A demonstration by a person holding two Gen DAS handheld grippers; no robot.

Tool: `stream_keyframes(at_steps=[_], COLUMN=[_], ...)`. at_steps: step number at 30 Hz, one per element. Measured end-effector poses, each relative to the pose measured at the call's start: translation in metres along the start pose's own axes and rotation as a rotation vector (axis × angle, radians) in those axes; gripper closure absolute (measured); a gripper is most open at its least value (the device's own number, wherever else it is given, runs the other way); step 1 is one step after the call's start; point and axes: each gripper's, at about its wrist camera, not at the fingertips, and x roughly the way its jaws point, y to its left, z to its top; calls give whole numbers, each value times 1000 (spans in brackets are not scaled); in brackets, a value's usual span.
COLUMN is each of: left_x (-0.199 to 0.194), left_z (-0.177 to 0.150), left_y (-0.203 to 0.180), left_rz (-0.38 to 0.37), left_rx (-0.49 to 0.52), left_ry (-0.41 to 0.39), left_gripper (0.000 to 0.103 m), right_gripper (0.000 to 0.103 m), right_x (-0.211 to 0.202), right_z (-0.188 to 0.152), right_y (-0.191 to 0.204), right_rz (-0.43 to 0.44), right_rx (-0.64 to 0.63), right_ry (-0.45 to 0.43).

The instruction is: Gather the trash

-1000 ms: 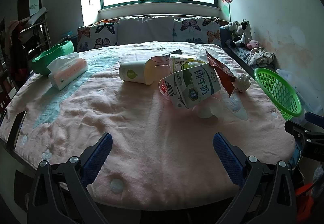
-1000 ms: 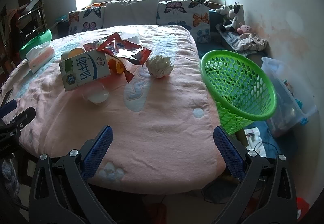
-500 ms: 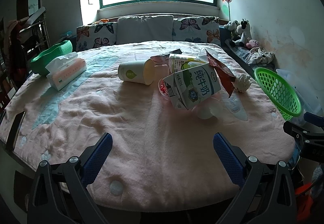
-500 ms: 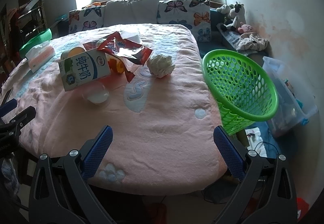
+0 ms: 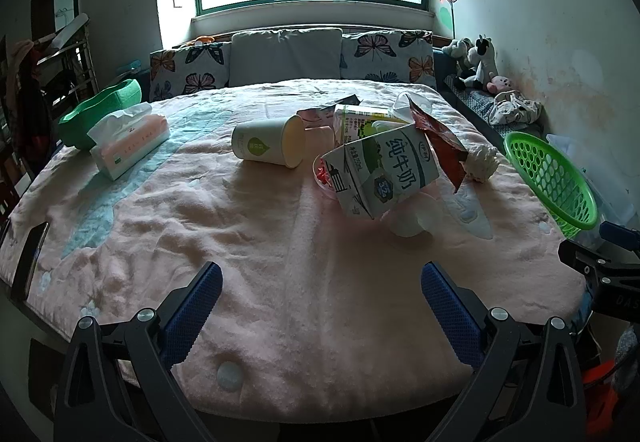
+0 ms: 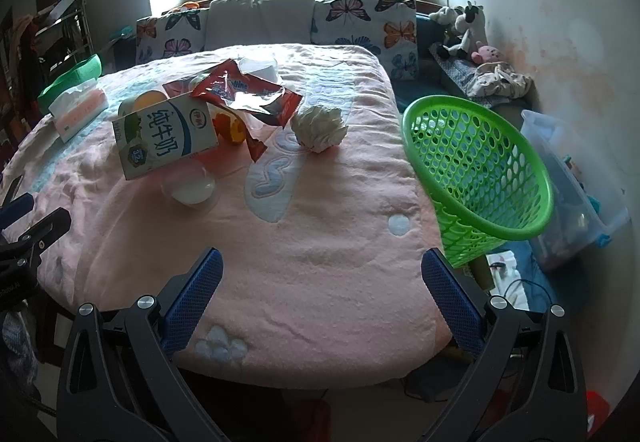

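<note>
Progress: by the look of it, the collecting is only starting; every piece of trash is lying on the pink blanket (image 6: 320,282) and nothing is showing inside the green basket (image 6: 480,170).
Left gripper (image 5: 320,306): it is hovering at the bottom of its own frame with fingers spread wide and nothing between them.
Right gripper (image 6: 322,298): it is likewise standing spread apart and carrying nothing, low in its frame.
Trash pile: the milk carton (image 5: 384,174) is sitting tilted in the middle of the left view, propped over a clear plastic cup (image 6: 192,188).
Wrapper: the red snack wrapper (image 6: 248,94) is lying across the carton's top, upper centre of the right view.
Other pieces: a crumpled tissue wad (image 6: 320,128) is sitting just right of the wrapper; a paper cup (image 5: 270,140) is lying on its side left of the carton.
Basket: it is hanging tilted off the blanket's edge, right of centre.
Remaining: seemingly all pieces are awaiting pickup.
Not trash, probably: the tissue box (image 5: 128,140), at left.
</note>
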Motion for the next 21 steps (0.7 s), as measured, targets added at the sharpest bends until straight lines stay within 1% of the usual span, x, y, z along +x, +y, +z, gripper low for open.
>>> stream_keyframes(at_steps=[21], left_x=[9], left_z=[5], left_y=[-1], left_rz=[-4], left_rx=[0], left_ry=[15], left_gripper=[6], right_gripper=[4], right_x=[6], right_z=[4], right_y=[0], right_rz=[5], right_rx=[-3], right_ry=[3])
